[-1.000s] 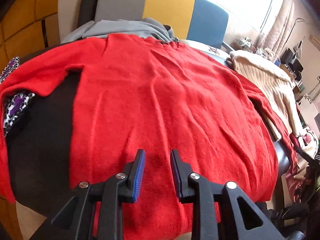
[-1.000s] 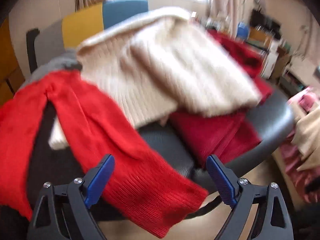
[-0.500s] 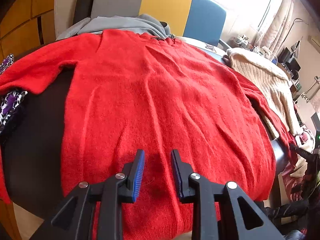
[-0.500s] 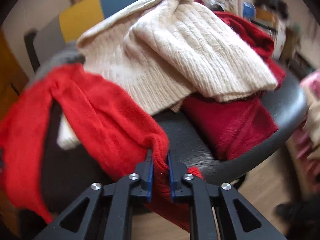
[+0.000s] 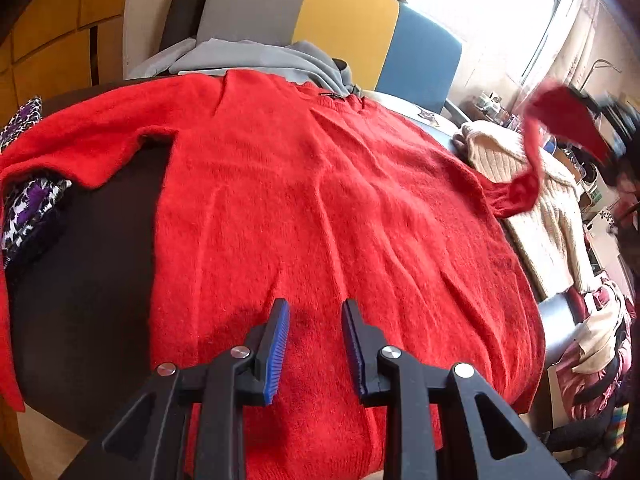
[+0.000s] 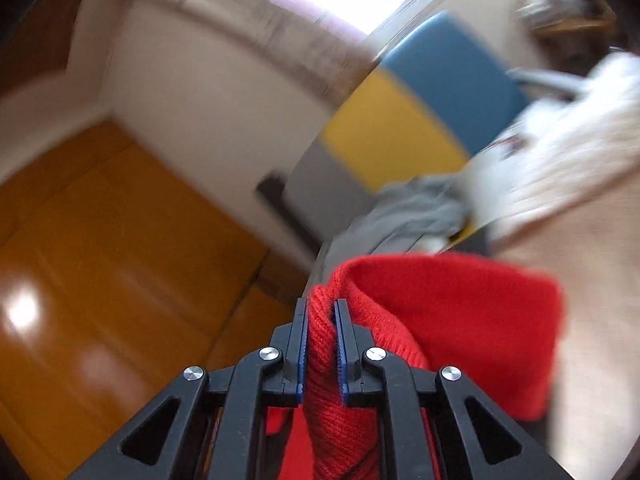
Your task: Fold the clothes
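Right gripper was clamped on the red sweater's sleeve cuff, which a second earlier had hung off the table; now the sleeve was lifted above the sweater's right shoulder. Left gripper hovered open over the red sweater, near its hem. Judging by this, the sleeve fold had begun.

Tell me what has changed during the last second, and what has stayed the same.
The right tongs, open a second ago, closed on the red sweater's sleeve and lifted it off the surface; in the left view the sleeve now hangs in the air, over the cream sweater. The left tongs stay open above the red sweater, which still lies flat.
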`<state>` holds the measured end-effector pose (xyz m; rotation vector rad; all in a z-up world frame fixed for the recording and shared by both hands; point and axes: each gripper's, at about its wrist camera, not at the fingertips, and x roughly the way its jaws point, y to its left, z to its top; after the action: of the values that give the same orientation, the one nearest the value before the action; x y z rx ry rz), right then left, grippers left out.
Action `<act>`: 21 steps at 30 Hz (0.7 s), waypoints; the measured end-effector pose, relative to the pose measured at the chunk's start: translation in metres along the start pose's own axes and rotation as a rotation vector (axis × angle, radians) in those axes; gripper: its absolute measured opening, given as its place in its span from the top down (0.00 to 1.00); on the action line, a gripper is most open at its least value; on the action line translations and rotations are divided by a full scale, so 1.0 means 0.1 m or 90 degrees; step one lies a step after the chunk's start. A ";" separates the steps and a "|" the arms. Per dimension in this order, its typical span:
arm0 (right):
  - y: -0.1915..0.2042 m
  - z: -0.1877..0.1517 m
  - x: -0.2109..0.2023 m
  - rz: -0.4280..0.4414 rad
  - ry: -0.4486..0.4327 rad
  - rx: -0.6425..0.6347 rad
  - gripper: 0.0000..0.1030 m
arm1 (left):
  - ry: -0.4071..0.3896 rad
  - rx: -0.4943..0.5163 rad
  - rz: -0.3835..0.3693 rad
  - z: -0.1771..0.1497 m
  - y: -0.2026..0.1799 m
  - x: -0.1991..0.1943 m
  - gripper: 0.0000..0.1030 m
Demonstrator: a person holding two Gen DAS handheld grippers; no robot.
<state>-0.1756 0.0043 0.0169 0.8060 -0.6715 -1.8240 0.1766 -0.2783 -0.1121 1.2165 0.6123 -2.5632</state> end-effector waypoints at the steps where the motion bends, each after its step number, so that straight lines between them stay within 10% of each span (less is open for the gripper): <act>1: 0.14 -0.08 0.30 0.024 0.039 -0.013 0.82 | -0.003 0.001 0.003 0.02 0.01 -0.01 0.74; 6: 0.18 -0.36 0.62 0.020 0.061 -0.002 0.35 | -0.025 0.020 0.018 0.17 0.07 -0.05 0.73; 15: -0.75 -1.26 0.32 -0.127 0.153 0.068 0.33 | -0.044 0.104 0.016 0.80 -0.20 0.26 0.71; 21: -0.83 -1.57 0.40 -0.173 0.143 -0.032 0.29 | -0.038 0.136 -0.030 1.21 -0.38 0.50 0.60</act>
<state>-0.1116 -0.0176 -0.1523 1.0915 -0.3840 -1.9453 0.0480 -0.3027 -0.0725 1.1970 0.3665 -2.7510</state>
